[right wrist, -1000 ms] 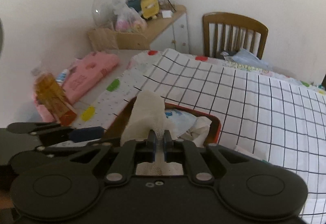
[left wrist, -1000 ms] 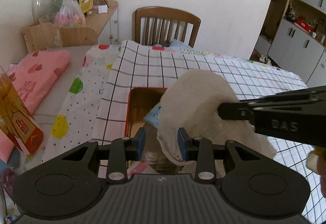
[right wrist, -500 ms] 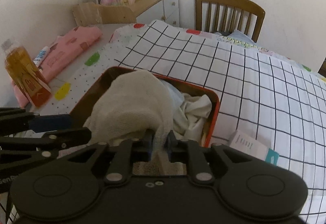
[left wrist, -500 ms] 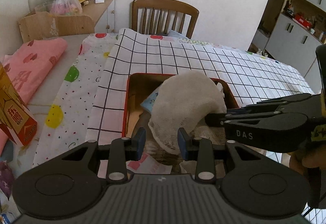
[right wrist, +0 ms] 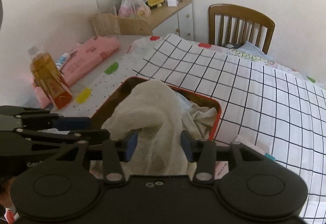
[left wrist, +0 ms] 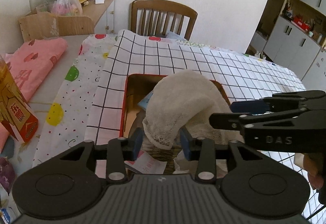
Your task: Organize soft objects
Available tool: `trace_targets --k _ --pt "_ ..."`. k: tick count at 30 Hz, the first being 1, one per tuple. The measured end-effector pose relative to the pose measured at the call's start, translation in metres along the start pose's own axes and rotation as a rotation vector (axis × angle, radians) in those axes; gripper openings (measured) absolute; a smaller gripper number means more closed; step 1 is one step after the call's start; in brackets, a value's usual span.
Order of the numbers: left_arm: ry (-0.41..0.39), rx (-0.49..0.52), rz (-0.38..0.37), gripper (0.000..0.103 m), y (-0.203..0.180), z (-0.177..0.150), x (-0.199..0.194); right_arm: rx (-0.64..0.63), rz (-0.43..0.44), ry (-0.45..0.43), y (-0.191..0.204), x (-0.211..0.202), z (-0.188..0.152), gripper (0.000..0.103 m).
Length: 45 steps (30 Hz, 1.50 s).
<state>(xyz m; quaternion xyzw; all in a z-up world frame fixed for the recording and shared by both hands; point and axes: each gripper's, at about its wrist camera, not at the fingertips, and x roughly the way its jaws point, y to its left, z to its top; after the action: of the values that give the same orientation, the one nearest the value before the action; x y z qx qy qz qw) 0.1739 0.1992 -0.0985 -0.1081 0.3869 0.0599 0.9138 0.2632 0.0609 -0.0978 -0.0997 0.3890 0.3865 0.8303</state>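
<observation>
Both tongs are letting go: the right tongs (right wrist: pixel 158 145) and left tongs (left wrist: pixel 161 141) are spreading around the white cloth (left wrist: pixel 183 101), apparently no longer pinching it, leaving it mounded over the red tin (right wrist: pixel 217 120) for storage.

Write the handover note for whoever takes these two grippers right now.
Left gripper: jaws opening, a corner of the cream gauze cloth between the pads, not pressed.
Right gripper: jaws opening, the cloth between them, pads clear of it.
The cloth is draped in a hump over the red tin box on the checked tablecloth; other soft items already lie in the box.
Done: cloth brought to the box.
Left: probably tuck it flat inside. The pink folded cloth lies outside the box.
</observation>
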Motion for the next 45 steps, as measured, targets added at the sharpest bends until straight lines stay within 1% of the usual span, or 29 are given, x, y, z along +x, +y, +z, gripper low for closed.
trace_targets --k 4,6,8,9,10,14,16,17,19,20,23,24,27,32,34,36,37,41,44,45 --pt "-0.020 0.013 0.007 0.041 -0.004 0.001 -0.009 0.009 0.015 -0.031 -0.002 -0.016 -0.001 0.048" --pt "-0.034 0.019 0.009 0.041 -0.008 0.002 -0.015 0.014 0.022 -0.050 -0.003 -0.024 -0.001 0.052" --pt "-0.048 0.024 0.008 0.047 -0.011 0.003 -0.020 0.017 0.029 -0.070 -0.003 -0.034 -0.002 0.053" --pt "-0.057 0.027 0.007 0.055 -0.013 0.003 -0.024 0.015 0.030 -0.078 -0.003 -0.038 -0.003 0.054" --pt "-0.067 0.030 0.006 0.059 -0.014 0.003 -0.027 0.010 0.026 -0.087 -0.002 -0.043 -0.003 0.054" --pt "-0.097 0.038 -0.003 0.061 -0.021 0.004 -0.039 -0.001 0.021 -0.119 -0.002 -0.059 -0.007 0.057" --pt "-0.109 0.037 -0.009 0.062 -0.024 0.004 -0.044 0.002 0.024 -0.138 -0.004 -0.068 -0.009 0.060" --pt "-0.114 0.037 -0.012 0.064 -0.025 0.004 -0.047 0.004 0.025 -0.147 -0.005 -0.072 -0.010 0.062" --pt "-0.127 0.039 -0.015 0.071 -0.029 0.002 -0.053 0.005 0.027 -0.168 -0.007 -0.081 -0.012 0.064" --pt "-0.135 0.041 -0.017 0.071 -0.031 0.001 -0.056 0.004 0.027 -0.176 -0.007 -0.086 -0.013 0.064" --pt "-0.152 0.048 -0.019 0.072 -0.037 -0.001 -0.066 -0.005 0.031 -0.202 -0.010 -0.098 -0.017 0.072" --pt "-0.157 0.049 -0.023 0.072 -0.040 -0.001 -0.069 -0.012 0.030 -0.212 -0.010 -0.102 -0.019 0.073" --pt "-0.166 0.035 -0.033 0.078 -0.045 -0.003 -0.078 -0.026 0.031 -0.232 -0.010 -0.113 -0.025 0.076" --pt "-0.189 0.035 -0.030 0.080 -0.054 -0.006 -0.090 -0.047 0.037 -0.266 -0.011 -0.131 -0.035 0.084" --pt "-0.196 0.035 -0.030 0.083 -0.059 -0.008 -0.095 -0.050 0.037 -0.282 -0.011 -0.137 -0.041 0.086" --pt "-0.197 0.027 -0.033 0.083 -0.062 -0.010 -0.098 -0.046 0.042 -0.298 -0.012 -0.144 -0.045 0.090" --pt "-0.197 0.024 -0.036 0.084 -0.063 -0.011 -0.100 -0.048 0.041 -0.306 -0.013 -0.147 -0.047 0.091" --pt "-0.204 0.015 -0.041 0.084 -0.071 -0.017 -0.108 -0.064 0.028 -0.331 -0.014 -0.160 -0.055 0.101" --pt "-0.212 0.008 -0.044 0.085 -0.076 -0.020 -0.113 -0.054 0.030 -0.340 -0.018 -0.168 -0.061 0.103" --pt "-0.215 0.009 -0.044 0.089 -0.079 -0.021 -0.115 -0.046 0.030 -0.341 -0.020 -0.170 -0.062 0.103"
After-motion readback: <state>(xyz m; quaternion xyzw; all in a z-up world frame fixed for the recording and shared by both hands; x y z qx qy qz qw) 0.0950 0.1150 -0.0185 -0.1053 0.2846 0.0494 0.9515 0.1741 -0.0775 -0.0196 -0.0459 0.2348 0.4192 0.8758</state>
